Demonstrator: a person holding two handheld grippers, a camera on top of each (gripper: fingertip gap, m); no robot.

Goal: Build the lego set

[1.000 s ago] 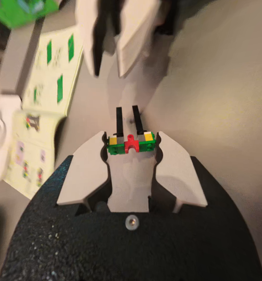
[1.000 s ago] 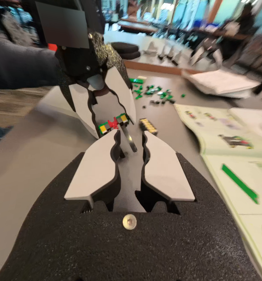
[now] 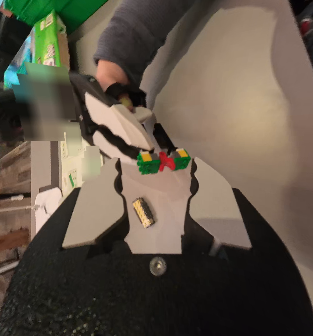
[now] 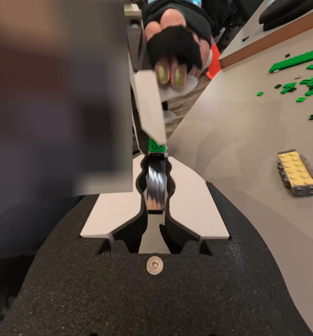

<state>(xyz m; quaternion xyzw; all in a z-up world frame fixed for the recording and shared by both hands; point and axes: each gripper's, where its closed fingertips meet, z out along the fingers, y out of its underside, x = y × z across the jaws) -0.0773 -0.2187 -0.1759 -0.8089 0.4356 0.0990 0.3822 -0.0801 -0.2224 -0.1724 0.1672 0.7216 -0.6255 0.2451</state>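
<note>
Near the middle of the left wrist view, the little lego model (image 3: 164, 161) sits up off the grey table (image 3: 243, 109). It has green ends, a red part in the middle and two yellow bits on top. The left gripper (image 3: 154, 163) has its fingers spread wide, one on each side of the model. It is not squeezing the model, though the right-hand tip is just beside it. The right gripper (image 3: 146, 147) comes in from the upper left, with a hand (image 3: 114, 78) behind it, and it grips the model's black strips. Lower down in the frame, a yellow block (image 3: 144, 212) lies alone on the table. A green box (image 3: 48, 40) stands in the upper left corner.

Across in the right wrist view, the right gripper (image 4: 155, 160) is clenched on a shiny black strip (image 4: 155, 183) of the model. A green end (image 4: 156, 147) pokes out past the tips. One white finger (image 4: 149, 109) of the left gripper hangs down from the top of the frame and reaches that green end. The yellow block (image 4: 296, 174) lies at the right, well apart from the model. Many loose green pieces (image 4: 297, 85) are scattered in the upper right.

I think the build is only just started. One small part is made, while the yellow block and the green pieces are not yet joined on.
</note>
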